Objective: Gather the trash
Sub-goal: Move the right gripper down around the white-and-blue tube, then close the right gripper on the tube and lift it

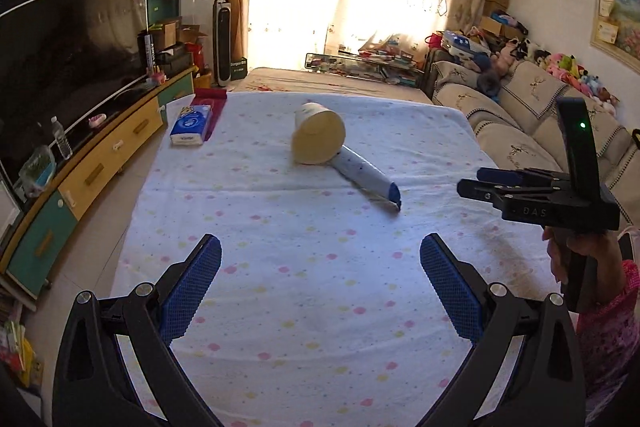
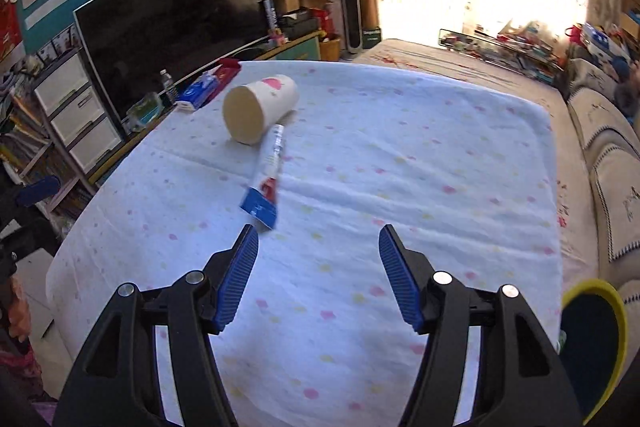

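1. Two bits of trash on the dotted cloth over the desk: a paper cup tipped on its side and a squeezed tube – tube is the landmark here.
2. Cup sitting right at the tube's far end, touching or nearly so; can't tell which. Tissue pack well off beyond the cup, toward the TV side.
3. Tube's long axis running diagonally – flat blue crimped end pointing back toward the claws, other end tucked against the cup.
4. Left claw spread wide, nothing between the pads, tube well ahead of it and a bit to the right.
5. Right claw spread about halfway, also empty. Crimped end of the tube just past its left fingertip – clearly the nearer claw.
6. Best guess: right claw takes the tube, needs a nudge left and a wrist roll so the pads close across the tube, not along it.
7. Yellow-rimmed dark thing low beside the right claw – maybe the bin, not sure.
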{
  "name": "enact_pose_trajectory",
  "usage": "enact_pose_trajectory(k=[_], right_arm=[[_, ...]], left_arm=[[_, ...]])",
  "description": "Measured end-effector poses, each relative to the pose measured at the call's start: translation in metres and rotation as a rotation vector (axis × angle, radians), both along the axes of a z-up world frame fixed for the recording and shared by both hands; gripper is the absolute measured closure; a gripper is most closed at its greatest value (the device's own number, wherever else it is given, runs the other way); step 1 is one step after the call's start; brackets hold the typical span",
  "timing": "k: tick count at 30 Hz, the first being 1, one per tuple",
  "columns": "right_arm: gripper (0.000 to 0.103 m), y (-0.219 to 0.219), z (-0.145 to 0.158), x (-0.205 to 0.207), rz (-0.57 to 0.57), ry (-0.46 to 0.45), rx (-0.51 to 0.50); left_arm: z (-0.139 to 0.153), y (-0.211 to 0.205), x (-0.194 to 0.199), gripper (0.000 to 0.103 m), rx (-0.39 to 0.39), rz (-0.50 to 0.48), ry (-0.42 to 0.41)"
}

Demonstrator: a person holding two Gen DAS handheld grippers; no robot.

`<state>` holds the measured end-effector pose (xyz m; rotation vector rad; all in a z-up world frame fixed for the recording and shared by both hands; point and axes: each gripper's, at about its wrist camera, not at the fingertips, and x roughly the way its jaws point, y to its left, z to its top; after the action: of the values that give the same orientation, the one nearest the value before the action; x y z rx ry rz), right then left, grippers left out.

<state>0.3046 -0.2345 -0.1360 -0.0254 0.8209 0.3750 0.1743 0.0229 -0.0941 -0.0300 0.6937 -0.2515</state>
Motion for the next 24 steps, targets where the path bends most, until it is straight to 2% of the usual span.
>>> enact_pose_trajectory(k=[3, 7, 15, 18, 22, 24], right_arm=[[0.043, 0.034, 0.001, 0.018, 0.047, 0.001, -0.018], [0.043, 0.066, -0.01, 0.045, 0.067, 0.029, -0.096], [0.044, 0.082, -0.043, 0.089, 0.034, 0.115, -0.149], [0.053, 0.084, -0.048, 0.094, 0.027, 0.128, -0.158], [0.058, 0.087, -0.052, 0.097, 0.026, 0.139, -0.163], [0.066, 0.089, -0.053, 0.098, 0.024, 0.137, -0.165]], left_arm=[[-0.004, 0.012, 0.002, 0.005, -0.014, 0.011, 0.0], [-0.01, 0.016, 0.003, 0.005, -0.022, 0.014, 0.007], [-0.015, 0.026, -0.001, 0.005, -0.039, 0.022, 0.013], [-0.016, 0.029, 0.0, 0.005, -0.046, 0.029, 0.018], [-0.019, 0.03, 0.002, 0.005, -0.052, 0.032, 0.025], [-0.02, 0.029, 0.003, 0.005, -0.052, 0.031, 0.027]])
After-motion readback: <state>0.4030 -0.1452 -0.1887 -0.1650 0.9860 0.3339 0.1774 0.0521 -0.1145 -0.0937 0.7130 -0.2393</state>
